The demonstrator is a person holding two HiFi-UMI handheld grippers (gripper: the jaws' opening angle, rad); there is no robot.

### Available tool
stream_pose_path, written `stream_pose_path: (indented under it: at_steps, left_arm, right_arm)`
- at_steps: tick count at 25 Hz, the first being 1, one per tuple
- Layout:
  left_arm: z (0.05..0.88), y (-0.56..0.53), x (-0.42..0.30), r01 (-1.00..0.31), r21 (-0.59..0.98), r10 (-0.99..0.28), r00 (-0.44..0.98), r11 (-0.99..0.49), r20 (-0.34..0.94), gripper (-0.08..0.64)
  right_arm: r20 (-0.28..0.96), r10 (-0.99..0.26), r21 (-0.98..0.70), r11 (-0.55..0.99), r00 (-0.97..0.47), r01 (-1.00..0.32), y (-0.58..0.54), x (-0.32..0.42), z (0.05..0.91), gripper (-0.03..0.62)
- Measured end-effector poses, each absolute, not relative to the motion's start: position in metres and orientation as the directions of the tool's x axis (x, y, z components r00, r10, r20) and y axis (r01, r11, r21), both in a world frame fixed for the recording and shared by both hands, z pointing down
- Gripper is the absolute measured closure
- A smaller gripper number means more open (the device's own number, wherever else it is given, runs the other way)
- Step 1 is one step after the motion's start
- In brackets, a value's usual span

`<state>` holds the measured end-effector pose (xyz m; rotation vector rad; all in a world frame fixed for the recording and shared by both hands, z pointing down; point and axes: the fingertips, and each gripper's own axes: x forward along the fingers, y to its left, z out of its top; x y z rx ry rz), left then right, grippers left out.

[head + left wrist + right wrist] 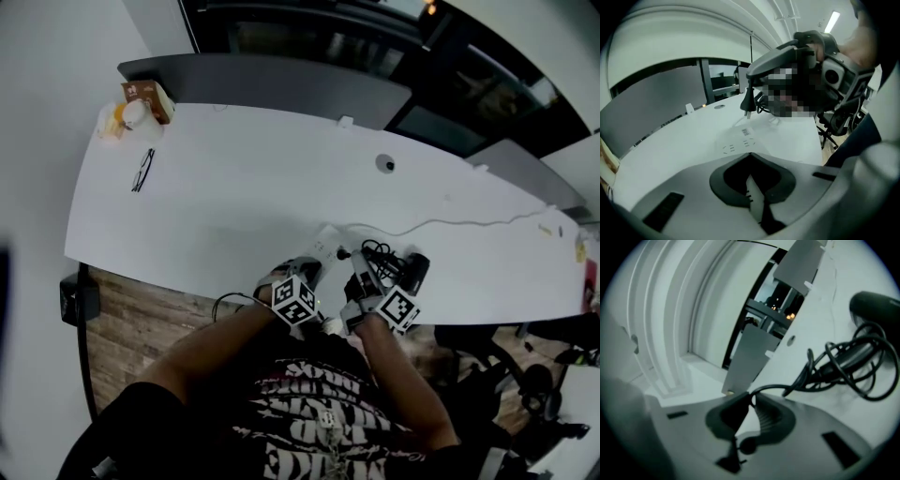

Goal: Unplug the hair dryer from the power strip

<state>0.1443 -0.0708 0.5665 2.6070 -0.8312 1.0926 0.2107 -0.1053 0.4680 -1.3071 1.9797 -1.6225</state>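
One white worktop (234,197). On it there is one power strip (325,246), one black hair dryer (415,270), one tangled black cord (843,362) with one plug (748,101), one pair of glasses (142,170), one brown carton (145,96) and one thin white cable (450,223). Beside the carton sit a few small pale items, too blurred to count. One round grommet (385,163) is set in the worktop. Two claws, the left claw (750,157) and the right claw (751,399) — each carries one of the two marker cubes (295,300). One person (309,412). One wheeled chair (833,127) shows past the worktop's edge — others cannot be counted.
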Motion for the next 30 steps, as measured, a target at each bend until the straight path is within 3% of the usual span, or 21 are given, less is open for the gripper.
stream_pose_path:
  at_steps: [9, 10, 12, 15, 19, 21, 24, 30]
  left_arm:
    - [0.567, -0.106, 0.127, -0.466, -0.071, -0.381, 0.616, -0.882, 0.689, 0.531]
    - [0.563, -0.108, 0.125, -0.491, -0.049, -0.391, 0.625, -0.87, 0.675, 0.531]
    - [0.536, -0.112, 0.117, -0.592, -0.01, -0.477, 0.639, -0.806, 0.603, 0.531]
    - [0.452, -0.11, 0.1, -0.759, 0.021, -0.68, 0.594, -0.65, 0.43, 0.531]
    - [0.33, -0.085, 0.092, -0.86, 0.099, -0.836, 0.51, -0.5, 0.203, 0.531]
    - [0.283, -0.071, 0.094, -0.879, 0.128, -0.872, 0.474, -0.46, 0.12, 0.531]
    - [0.235, -0.06, 0.105, -0.907, 0.104, -0.909, 0.415, -0.409, 0.045, 0.531]
    - [0.21, -0.05, 0.133, -0.924, 0.047, -0.925, 0.379, -0.379, -0.004, 0.531]
  right_arm:
    - [0.432, -0.657, -0.833, -0.03, -0.618, -0.552, -0.105, 0.243, 0.517, 0.529]
    - [0.426, -0.626, -0.83, 0.016, -0.653, -0.557, -0.105, 0.24, 0.519, 0.524]
    - [0.426, -0.543, -0.835, 0.071, -0.724, -0.545, -0.095, 0.23, 0.517, 0.395]
    - [0.401, -0.455, -0.822, 0.205, -0.795, -0.531, -0.069, 0.221, 0.482, 0.39]
    - [0.29, -0.488, -0.566, 0.606, -0.823, -0.559, -0.048, 0.224, 0.381, 0.407]
    - [0.251, -0.558, -0.326, 0.72, -0.791, -0.612, -0.048, 0.234, 0.338, 0.484]
    - [0.173, -0.652, -0.053, 0.742, -0.738, -0.668, -0.057, 0.25, 0.282, 0.539]
    - [0.068, -0.659, 0.091, 0.751, -0.749, -0.654, -0.062, 0.243, 0.229, 0.558]
